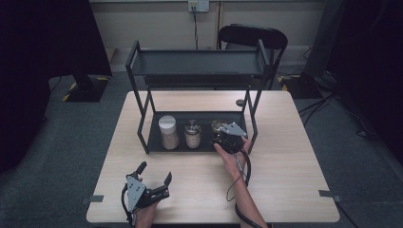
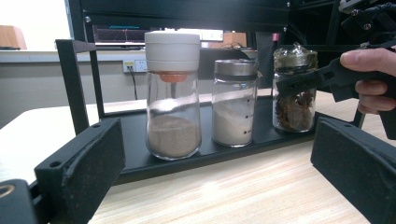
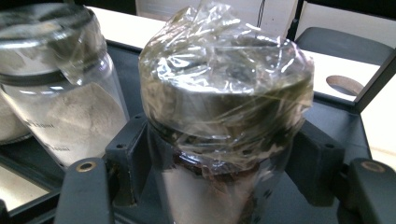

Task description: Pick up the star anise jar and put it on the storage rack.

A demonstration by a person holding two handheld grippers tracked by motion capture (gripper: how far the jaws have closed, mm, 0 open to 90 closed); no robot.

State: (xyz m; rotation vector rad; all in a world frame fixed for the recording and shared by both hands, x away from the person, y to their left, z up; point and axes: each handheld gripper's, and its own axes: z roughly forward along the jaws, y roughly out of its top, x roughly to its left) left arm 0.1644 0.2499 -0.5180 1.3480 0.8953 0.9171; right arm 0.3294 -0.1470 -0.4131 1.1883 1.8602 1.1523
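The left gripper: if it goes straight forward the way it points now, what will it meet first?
Probably the front edge of the black tray, then the white-capped jar. The left gripper is open, over bare table.

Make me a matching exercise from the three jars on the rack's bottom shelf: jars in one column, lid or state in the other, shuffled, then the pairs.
Column one:
1. jar of brown powder
2. jar of white powder
3. jar of dark spice pieces

Column two:
A. top wrapped in clear film, right gripper shut on it
B. tall white cap
C. flat metal lid, middle of the row

Pairs: 1-B, 2-C, 3-A
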